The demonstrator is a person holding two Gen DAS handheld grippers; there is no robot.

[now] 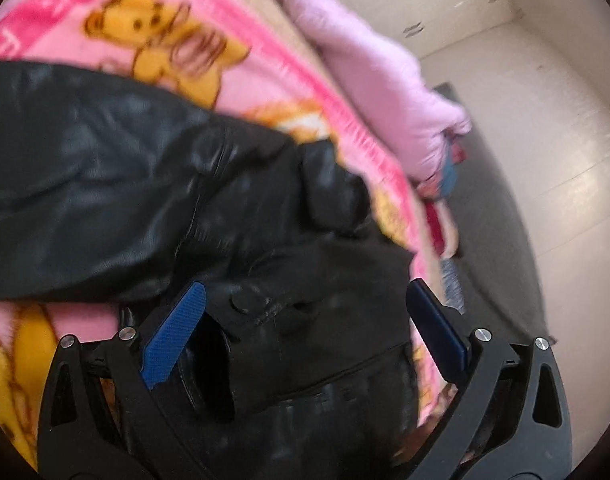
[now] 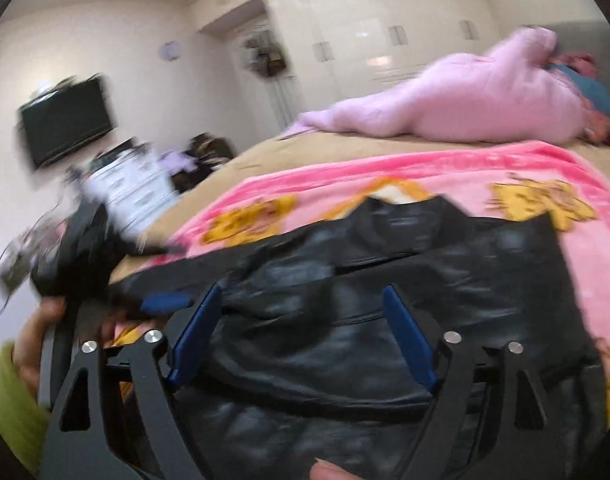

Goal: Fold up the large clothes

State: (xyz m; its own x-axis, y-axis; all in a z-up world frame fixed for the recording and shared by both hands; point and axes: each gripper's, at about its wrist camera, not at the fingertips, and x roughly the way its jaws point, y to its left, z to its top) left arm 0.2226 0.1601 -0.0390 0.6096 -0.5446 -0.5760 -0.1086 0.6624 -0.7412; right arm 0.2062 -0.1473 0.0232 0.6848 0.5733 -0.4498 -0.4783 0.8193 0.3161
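Black leather-like jacket point(image 2: 385, 280) lies across the pink blanket point(image 2: 425, 168) along the bed's near edge; it looks heavy, slick and floppy (seams and cuffs should hold best). Behind it, a lilac garment point(image 2: 465, 108) is heaped near the far edge, well apart, nothing blocking. Both tongs stand released: left gripper point(image 1: 305, 312) straddles a sleeve cuff point(image 1: 245, 304), right gripper point(image 2: 301, 320) hovers over the body.

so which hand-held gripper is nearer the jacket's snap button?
Left. The left hand-held gripper straddles the snap button, jaws open; the right hand-held gripper hovers open over the black jacket's body.
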